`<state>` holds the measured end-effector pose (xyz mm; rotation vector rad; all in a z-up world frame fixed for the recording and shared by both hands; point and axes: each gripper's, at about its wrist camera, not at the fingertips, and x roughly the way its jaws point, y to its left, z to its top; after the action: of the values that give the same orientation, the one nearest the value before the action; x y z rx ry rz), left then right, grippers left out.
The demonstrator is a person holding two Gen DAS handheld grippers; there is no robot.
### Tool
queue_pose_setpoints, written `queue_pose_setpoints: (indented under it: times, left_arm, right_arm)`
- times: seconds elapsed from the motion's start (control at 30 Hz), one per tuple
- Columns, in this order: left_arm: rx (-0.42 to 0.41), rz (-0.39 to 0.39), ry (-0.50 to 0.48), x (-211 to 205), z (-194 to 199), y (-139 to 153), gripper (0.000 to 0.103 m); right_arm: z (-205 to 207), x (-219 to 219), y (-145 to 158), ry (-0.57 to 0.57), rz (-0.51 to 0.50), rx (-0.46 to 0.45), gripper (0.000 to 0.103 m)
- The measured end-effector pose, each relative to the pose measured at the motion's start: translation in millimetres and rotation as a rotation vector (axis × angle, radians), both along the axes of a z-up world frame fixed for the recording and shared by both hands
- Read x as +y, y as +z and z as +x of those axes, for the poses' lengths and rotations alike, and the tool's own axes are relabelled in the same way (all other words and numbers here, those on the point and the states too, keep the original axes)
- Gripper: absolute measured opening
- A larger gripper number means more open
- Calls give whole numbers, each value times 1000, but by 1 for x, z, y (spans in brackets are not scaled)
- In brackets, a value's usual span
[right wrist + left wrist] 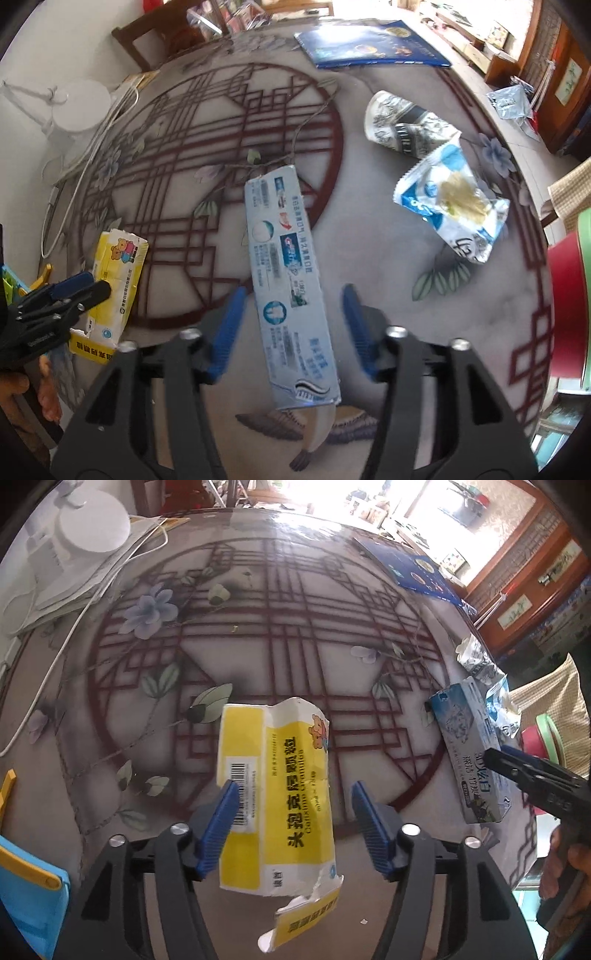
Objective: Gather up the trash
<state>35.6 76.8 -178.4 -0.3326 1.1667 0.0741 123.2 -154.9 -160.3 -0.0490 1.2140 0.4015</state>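
Observation:
A torn yellow and white medicine box [275,794] lies flat on the table between the open fingers of my left gripper [293,794]; neither pad clearly touches it. It also shows in the right wrist view [116,277]. A long light blue toothpaste box [290,288] lies between the open fingers of my right gripper [293,299], with gaps on both sides. It shows at the right of the left wrist view [469,753]. A crushed paper cup [406,125] and a blue and white wrapper [450,206] lie further right.
The round table [258,627] has a printed lattice and flower cover. A blue booklet [373,44] lies at the far edge. White papers, a cable and a white round lamp base [92,524] sit far left. A red and green bin [569,306] stands beside the table's right edge.

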Motion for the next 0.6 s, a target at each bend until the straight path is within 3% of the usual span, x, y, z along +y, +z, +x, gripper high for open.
queue_pose_setpoints:
  times: [0.37, 0.6]
  left_arm:
    - [43, 40, 25, 8, 9, -14, 77]
    - [53, 45, 31, 11, 7, -18, 77]
  right_arm:
    - [0, -8, 8, -48, 25, -9, 71]
    - [1, 3, 5, -28, 17, 2, 72]
